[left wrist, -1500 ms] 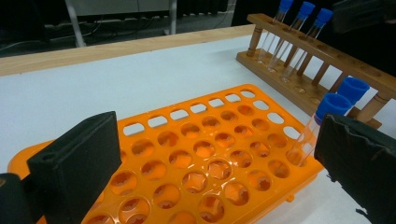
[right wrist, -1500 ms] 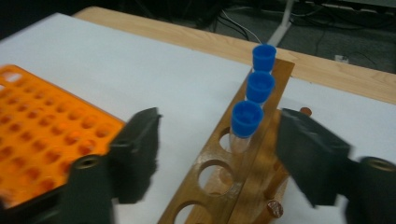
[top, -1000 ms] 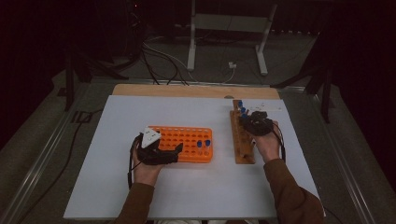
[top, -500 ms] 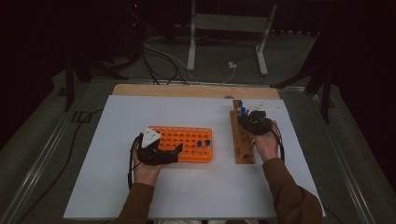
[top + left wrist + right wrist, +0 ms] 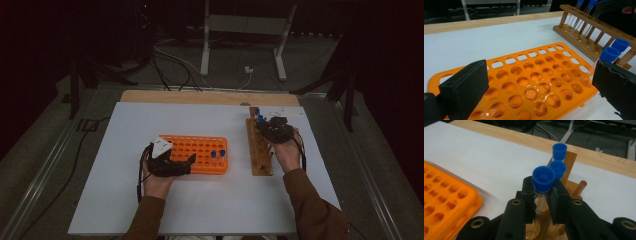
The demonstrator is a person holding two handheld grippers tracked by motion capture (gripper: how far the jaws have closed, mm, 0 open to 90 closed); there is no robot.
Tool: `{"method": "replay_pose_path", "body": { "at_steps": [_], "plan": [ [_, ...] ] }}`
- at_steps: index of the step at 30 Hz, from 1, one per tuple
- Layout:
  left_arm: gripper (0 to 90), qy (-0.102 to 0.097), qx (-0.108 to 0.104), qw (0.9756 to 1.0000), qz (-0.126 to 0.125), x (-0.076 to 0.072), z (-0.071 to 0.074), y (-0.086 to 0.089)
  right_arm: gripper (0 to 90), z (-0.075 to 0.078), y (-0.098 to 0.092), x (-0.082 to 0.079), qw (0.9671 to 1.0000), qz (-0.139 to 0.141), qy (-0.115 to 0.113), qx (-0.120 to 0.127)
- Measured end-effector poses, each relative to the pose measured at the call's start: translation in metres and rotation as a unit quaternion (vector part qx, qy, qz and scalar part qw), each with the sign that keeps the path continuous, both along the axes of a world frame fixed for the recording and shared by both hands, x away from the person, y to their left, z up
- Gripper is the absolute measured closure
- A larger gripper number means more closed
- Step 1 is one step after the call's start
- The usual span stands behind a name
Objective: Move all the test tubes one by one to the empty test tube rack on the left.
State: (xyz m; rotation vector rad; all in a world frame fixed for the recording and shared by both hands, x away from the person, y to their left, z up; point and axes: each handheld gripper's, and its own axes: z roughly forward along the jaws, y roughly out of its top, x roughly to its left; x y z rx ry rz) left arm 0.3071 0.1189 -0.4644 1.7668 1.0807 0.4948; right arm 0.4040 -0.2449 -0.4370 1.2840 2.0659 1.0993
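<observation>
The left gripper [image 5: 172, 165] rests with jaws apart astride the orange rack [image 5: 200, 154], where two blue-capped tubes [image 5: 609, 55] already stand just beside its right pad — most holes are empty. Further right, the right gripper [image 5: 543, 195] is clamped on a blue-capped tube [image 5: 543, 178] in the wooden rack [image 5: 260, 150]; two more tubes [image 5: 559, 157] wait just beyond — the transfer looks under halfway.

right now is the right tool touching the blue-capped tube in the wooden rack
Touching. The right gripper view shows the right tool with both jaws pressed against the blue-capped tube just under its cap.
</observation>
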Motion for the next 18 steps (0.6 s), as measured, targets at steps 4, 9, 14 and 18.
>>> {"method": "replay_pose_path", "body": {
  "at_steps": [4, 9, 14, 18],
  "plan": [
    [1.6, 0.0, 0.0, 1.0, 0.0, 0.0, 0.0, 0.0, 77.1, 0.008, -0.001, -0.002, 1.0, 0.003, -0.007, -0.001],
    [1.6, 0.0, 0.001, 1.0, 0.0, 0.0, 0.0, 0.0, 77.1, 0.017, -0.002, -0.004, 0.9999, 0.006, -0.012, -0.002],
    [1.6, 0.001, 0.001, 1.0, 0.0, 0.0, -0.001, 0.0, 77.1, 0.024, -0.003, -0.006, 0.9998, 0.011, -0.018, -0.003],
    [1.6, 0.002, 0.001, 1.0, 0.001, 0.0, -0.001, 0.0, 77.1, 0.031, -0.003, -0.007, 0.9996, 0.014, -0.026, -0.003]
  ]
}}
